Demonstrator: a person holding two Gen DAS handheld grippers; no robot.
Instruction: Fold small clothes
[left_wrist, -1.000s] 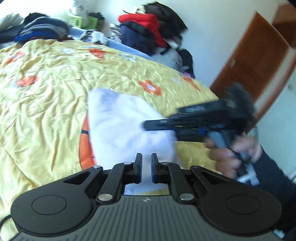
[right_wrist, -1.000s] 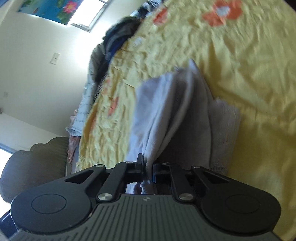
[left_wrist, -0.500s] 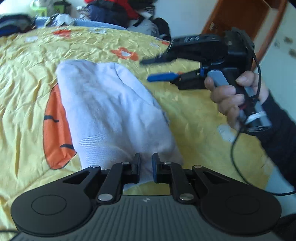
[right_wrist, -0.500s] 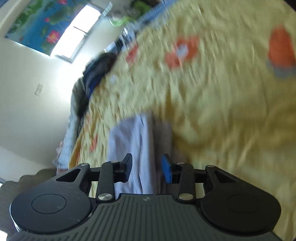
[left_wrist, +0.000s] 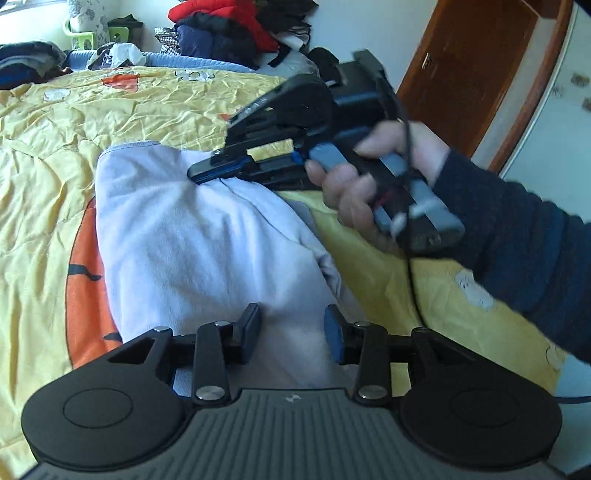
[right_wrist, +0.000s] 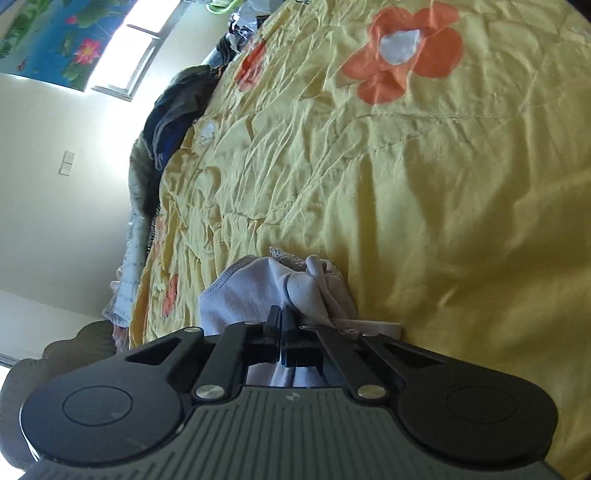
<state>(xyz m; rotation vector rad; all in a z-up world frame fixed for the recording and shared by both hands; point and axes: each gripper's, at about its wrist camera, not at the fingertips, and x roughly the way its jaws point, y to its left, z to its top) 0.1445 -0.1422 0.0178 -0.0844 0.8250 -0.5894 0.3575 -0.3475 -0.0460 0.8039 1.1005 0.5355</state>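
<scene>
A white garment (left_wrist: 192, 236) lies folded lengthwise on the yellow flowered bedspread (left_wrist: 55, 155). My left gripper (left_wrist: 291, 328) hovers over its near end. Its jaws are opening, the cloth lies under the gap, and the pads do not press on it. At the garment's far right edge, a person's hand (left_wrist: 354, 192) holds my right gripper (left_wrist: 201, 173), whose tips pinch the cloth. In the right wrist view the right gripper (right_wrist: 279, 317) is shut, with the white garment (right_wrist: 240, 295) bunched up just beyond the tips.
Piles of clothes (left_wrist: 229, 26) sit at the bed's far end, and a brown door (left_wrist: 469, 81) stands at the right. Dark clothes (right_wrist: 177, 110) are heaped along the bed's edge under a window (right_wrist: 140, 55). Bare bedspread (right_wrist: 406, 184) stretches beyond the garment.
My right gripper opened in the air, came down to the garment's far right edge and shut on it. My left gripper's jaws have spread apart over the near end.
</scene>
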